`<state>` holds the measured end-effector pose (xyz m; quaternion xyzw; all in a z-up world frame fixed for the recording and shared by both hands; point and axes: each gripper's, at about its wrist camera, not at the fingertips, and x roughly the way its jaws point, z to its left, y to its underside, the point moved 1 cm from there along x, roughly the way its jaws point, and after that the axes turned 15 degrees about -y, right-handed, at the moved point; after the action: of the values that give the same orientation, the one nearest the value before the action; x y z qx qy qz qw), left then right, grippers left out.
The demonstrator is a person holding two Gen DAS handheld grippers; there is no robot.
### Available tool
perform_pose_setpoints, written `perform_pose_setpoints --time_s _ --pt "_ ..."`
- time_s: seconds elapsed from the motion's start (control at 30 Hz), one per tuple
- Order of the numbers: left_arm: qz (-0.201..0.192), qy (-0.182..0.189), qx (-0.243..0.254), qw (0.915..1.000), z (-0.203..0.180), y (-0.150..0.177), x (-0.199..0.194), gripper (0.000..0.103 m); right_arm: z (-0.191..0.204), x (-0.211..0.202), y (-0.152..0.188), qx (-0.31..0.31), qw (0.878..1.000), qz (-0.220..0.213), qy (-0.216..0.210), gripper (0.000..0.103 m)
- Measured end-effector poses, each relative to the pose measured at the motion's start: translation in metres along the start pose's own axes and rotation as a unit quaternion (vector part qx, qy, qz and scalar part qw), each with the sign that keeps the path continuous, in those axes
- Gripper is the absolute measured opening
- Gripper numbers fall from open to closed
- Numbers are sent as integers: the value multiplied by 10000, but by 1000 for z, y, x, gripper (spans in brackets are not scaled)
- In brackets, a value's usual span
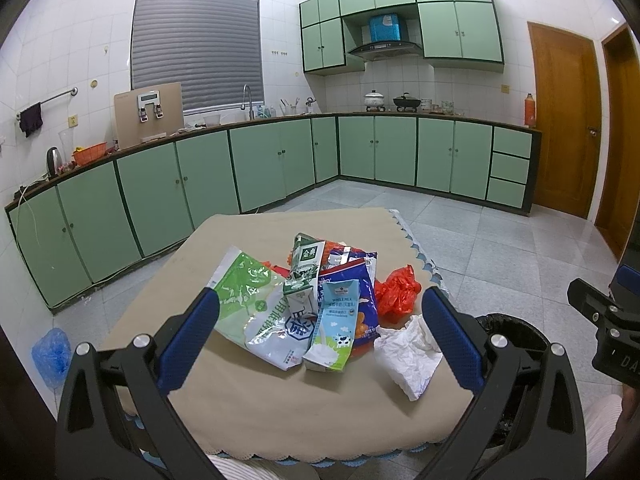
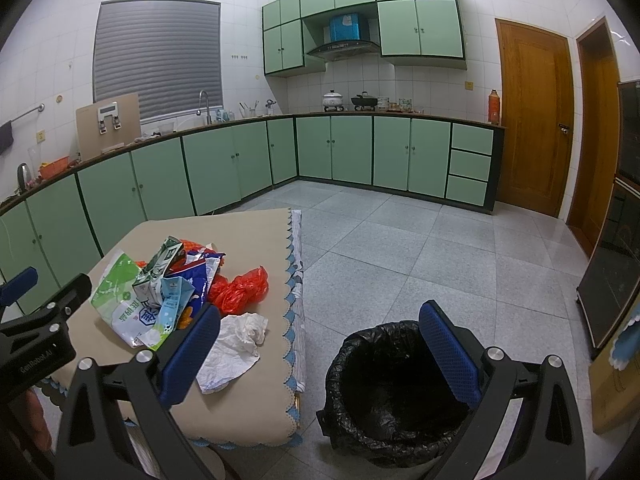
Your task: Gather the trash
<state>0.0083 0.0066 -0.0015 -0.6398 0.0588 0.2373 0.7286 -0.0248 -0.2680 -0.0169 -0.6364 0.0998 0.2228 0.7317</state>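
A pile of trash lies on a small table with a beige cloth (image 1: 280, 412): a green-and-white bag (image 1: 248, 296), a green milk carton (image 1: 304, 272), a blue milk carton (image 1: 334, 328), a blue snack bag (image 1: 360, 276), a red plastic bag (image 1: 398, 290) and a crumpled white tissue (image 1: 408, 354). My left gripper (image 1: 320, 316) is open and empty, above the table's near side, facing the pile. My right gripper (image 2: 320, 328) is open and empty, between the table's right edge (image 2: 296, 320) and a bin with a black liner (image 2: 384, 392) on the floor. The tissue (image 2: 236, 344) lies beside its left finger.
Green kitchen cabinets (image 1: 280, 160) run along the back walls with a worktop holding pots, a faucet and a dispenser. Wooden doors (image 2: 532, 120) stand at the right. A blue bag (image 1: 52, 354) lies on the grey tiled floor at the left. A dark appliance (image 2: 616, 240) stands at the far right.
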Motion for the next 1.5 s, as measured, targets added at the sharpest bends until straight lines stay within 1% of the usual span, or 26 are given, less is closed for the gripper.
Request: perform_pose_setpoints --time_s 1.1,1.3,1.33,1.5 --pt "11 -7 9 10000 1 -1 3 98 -1 4 2 14 10000 7 11 97" --pt "31 -23 3 10000 2 1 5 98 5 3 2 17 10000 8 6 97" --pt "43 -26 2 10000 2 1 6 98 -3 7 2 17 10000 8 8 97" --pt "107 -26 -3 9999 2 3 11 98 -6 5 3 20 10000 20 0 97"
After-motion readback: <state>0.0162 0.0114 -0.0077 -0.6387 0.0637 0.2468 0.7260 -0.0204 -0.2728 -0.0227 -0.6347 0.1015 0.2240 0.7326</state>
